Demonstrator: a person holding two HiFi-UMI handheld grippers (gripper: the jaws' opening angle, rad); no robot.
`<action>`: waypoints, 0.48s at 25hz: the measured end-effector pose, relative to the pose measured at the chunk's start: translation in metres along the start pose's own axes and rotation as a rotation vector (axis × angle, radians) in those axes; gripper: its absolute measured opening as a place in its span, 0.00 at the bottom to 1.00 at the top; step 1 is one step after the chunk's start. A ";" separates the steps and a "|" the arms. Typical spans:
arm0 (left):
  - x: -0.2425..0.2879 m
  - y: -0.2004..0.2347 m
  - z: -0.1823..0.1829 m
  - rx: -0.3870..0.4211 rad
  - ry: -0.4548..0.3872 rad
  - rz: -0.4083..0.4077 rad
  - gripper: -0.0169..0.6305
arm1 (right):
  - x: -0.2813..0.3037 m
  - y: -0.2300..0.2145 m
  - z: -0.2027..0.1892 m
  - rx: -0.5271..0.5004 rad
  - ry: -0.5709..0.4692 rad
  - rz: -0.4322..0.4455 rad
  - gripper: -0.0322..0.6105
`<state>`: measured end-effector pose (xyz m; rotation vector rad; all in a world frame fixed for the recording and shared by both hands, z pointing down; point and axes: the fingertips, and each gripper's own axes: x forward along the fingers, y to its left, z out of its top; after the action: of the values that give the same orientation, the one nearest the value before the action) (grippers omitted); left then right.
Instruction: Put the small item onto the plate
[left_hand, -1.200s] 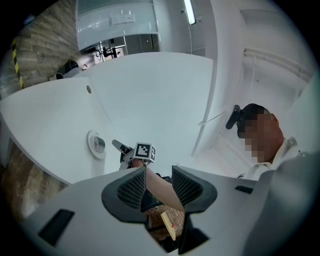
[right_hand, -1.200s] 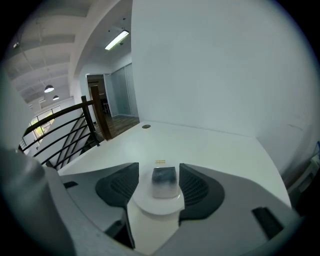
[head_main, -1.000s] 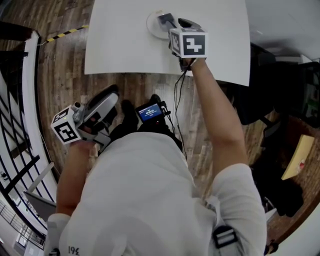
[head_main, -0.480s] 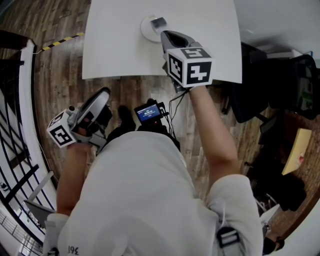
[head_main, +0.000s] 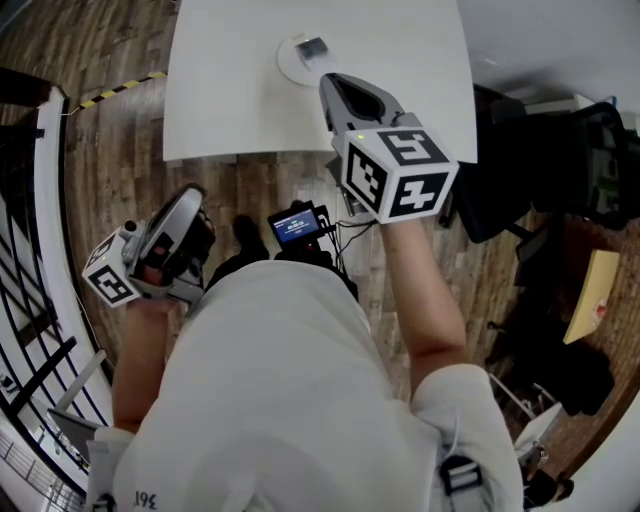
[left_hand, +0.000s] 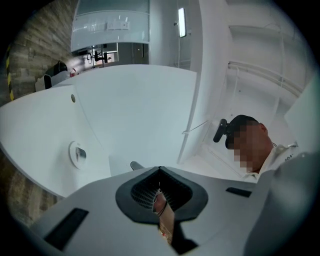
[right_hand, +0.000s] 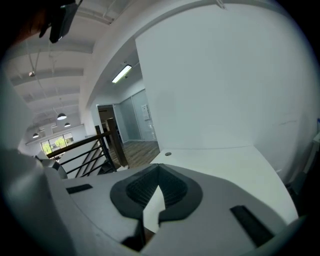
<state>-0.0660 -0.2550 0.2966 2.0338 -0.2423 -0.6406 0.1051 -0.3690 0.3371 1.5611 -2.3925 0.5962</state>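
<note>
- Small grey rectangular item (head_main: 313, 48) lies on round white plate (head_main: 289, 66), at 12 o'clock edge of white table (head_main: 220, 110).
- Your right gripper (head_main: 332, 84) sits at 5 o'clock of plate, apart from it. Jaws clenched together, nothing between.
- Your left gripper (head_main: 188, 200) is off table toward 7 o'clock, over brown wood floor (head_main: 120, 140). Jaws have just been closing, now pressed together, empty.

White table (head_main: 230, 110), wood floor (head_main: 120, 170), black railing (right_hand: 115, 142), ceiling lights (right_hand: 122, 73).

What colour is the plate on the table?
The plate is white, same as the table; clearest in the head view.
</note>
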 end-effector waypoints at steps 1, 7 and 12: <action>0.000 -0.005 0.001 0.002 -0.002 -0.013 0.04 | -0.006 0.003 0.004 0.019 -0.016 0.005 0.05; -0.003 -0.022 0.010 0.017 -0.002 -0.046 0.04 | -0.038 0.022 0.021 0.169 -0.089 0.070 0.05; 0.000 -0.035 0.016 0.028 0.004 -0.075 0.04 | -0.057 0.035 0.022 0.313 -0.119 0.135 0.05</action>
<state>-0.0772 -0.2488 0.2601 2.0783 -0.1744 -0.6833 0.0976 -0.3203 0.2877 1.5994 -2.6103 0.9727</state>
